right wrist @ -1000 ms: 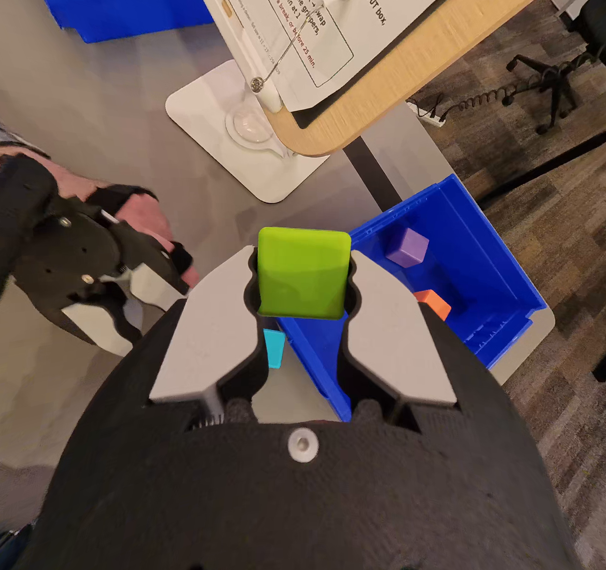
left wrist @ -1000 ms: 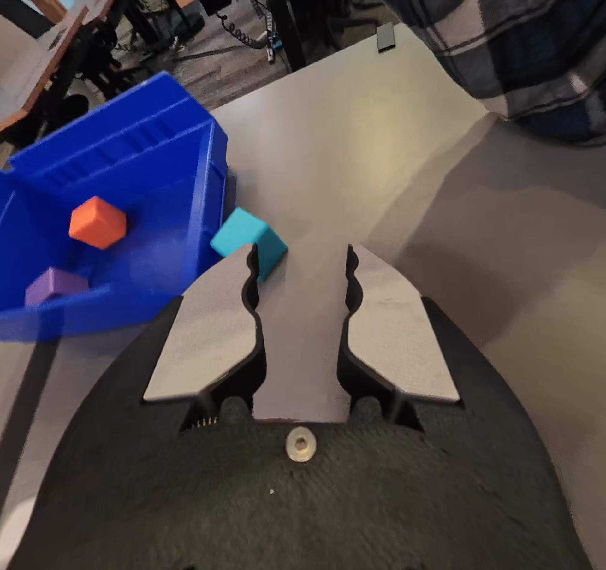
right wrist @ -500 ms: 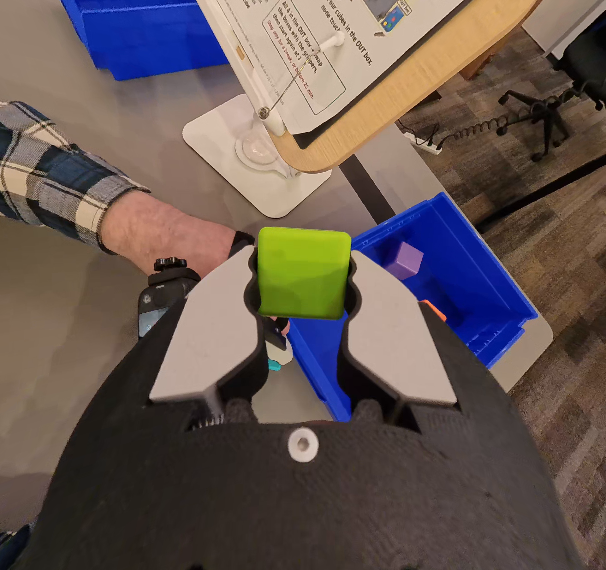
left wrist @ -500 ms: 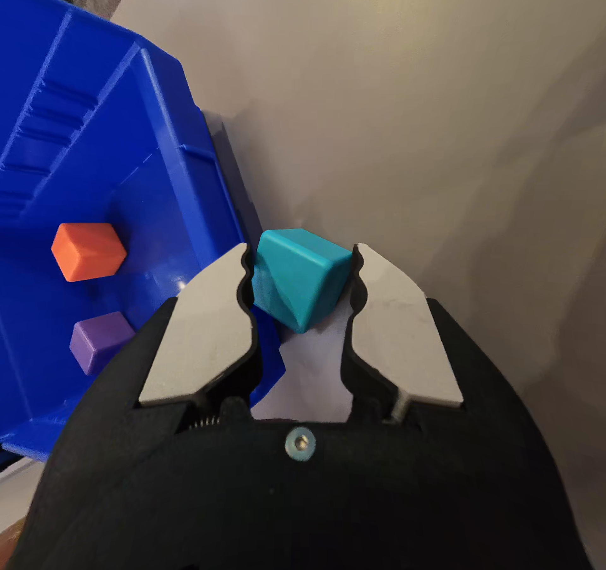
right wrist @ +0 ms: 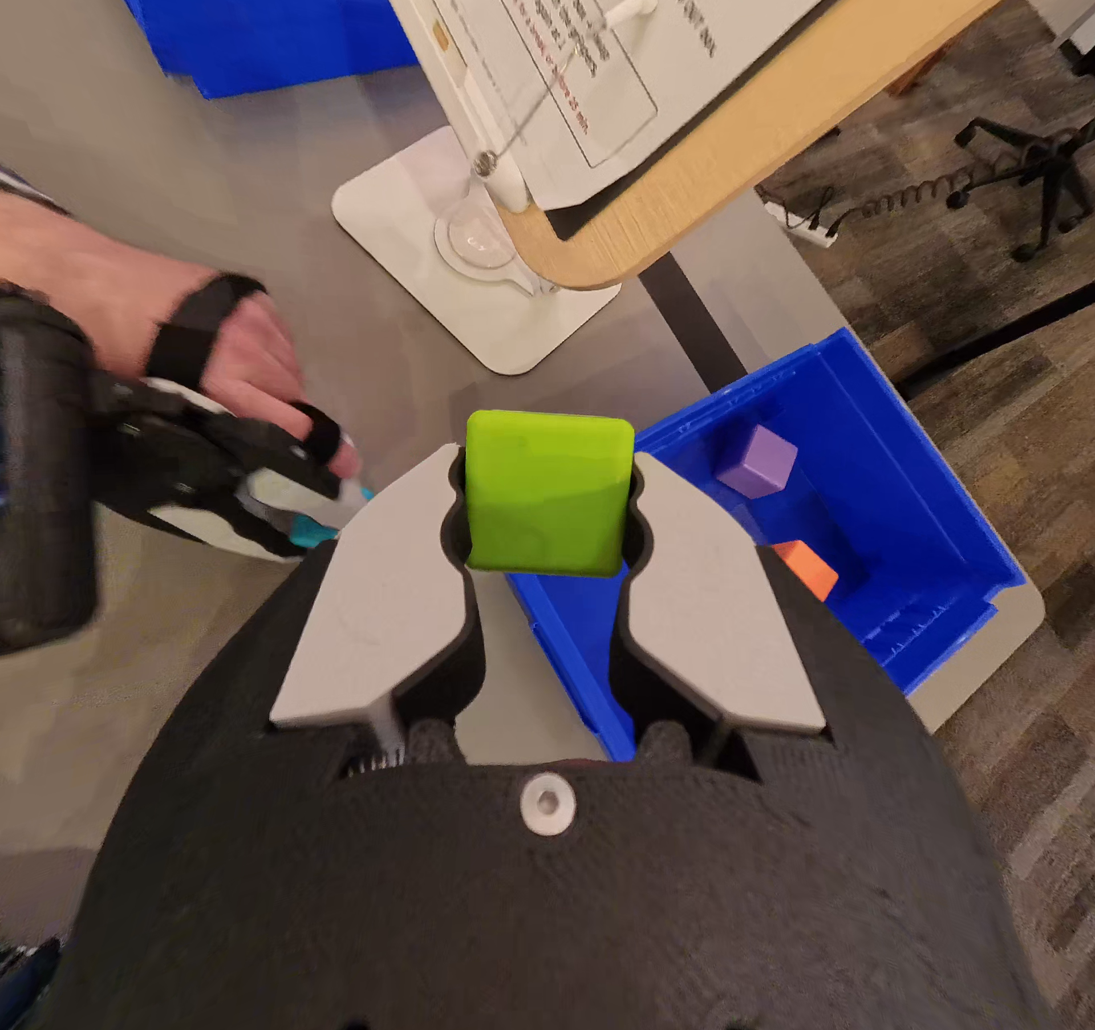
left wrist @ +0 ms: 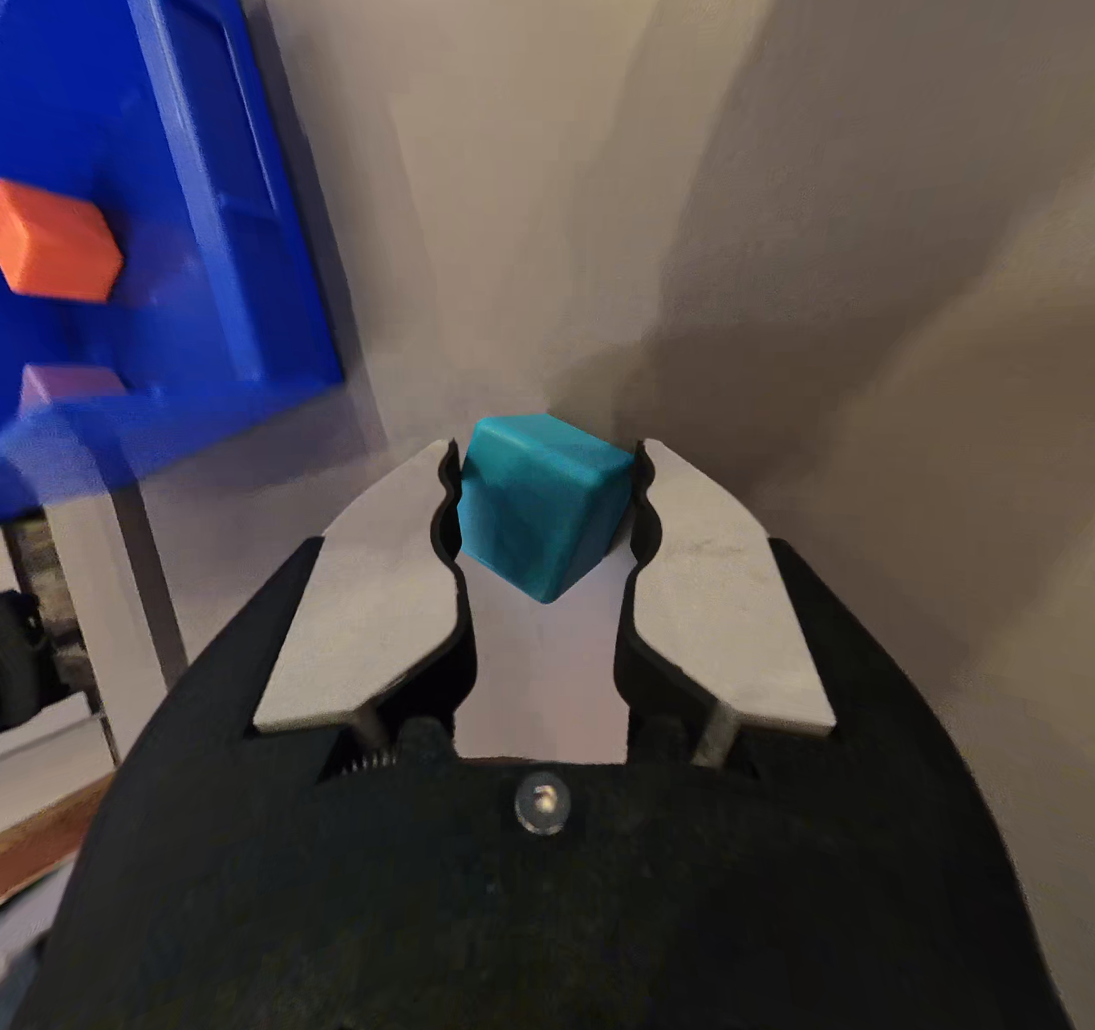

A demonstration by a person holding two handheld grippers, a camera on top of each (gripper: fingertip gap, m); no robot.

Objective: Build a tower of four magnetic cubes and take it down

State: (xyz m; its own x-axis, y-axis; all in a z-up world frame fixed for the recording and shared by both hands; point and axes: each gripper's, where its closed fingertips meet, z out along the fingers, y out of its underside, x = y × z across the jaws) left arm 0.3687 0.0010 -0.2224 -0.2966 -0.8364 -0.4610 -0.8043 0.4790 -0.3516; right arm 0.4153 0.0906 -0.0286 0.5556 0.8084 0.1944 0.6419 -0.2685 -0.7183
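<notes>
Right now my left tongs (left wrist: 545,504) grip the teal cube (left wrist: 536,518) over the tabletop (left wrist: 770,231), my right tongs (right wrist: 548,504) clamp the green cube (right wrist: 545,498), and the orange cube (right wrist: 806,566) and purple cube (right wrist: 755,459) lie in the blue bin (right wrist: 924,527).

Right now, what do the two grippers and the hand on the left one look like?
Both grippers, left and right, have grey fingers with wavy black inner edges, a black textured body and a silver bolt. The hand wears black straps.
</notes>
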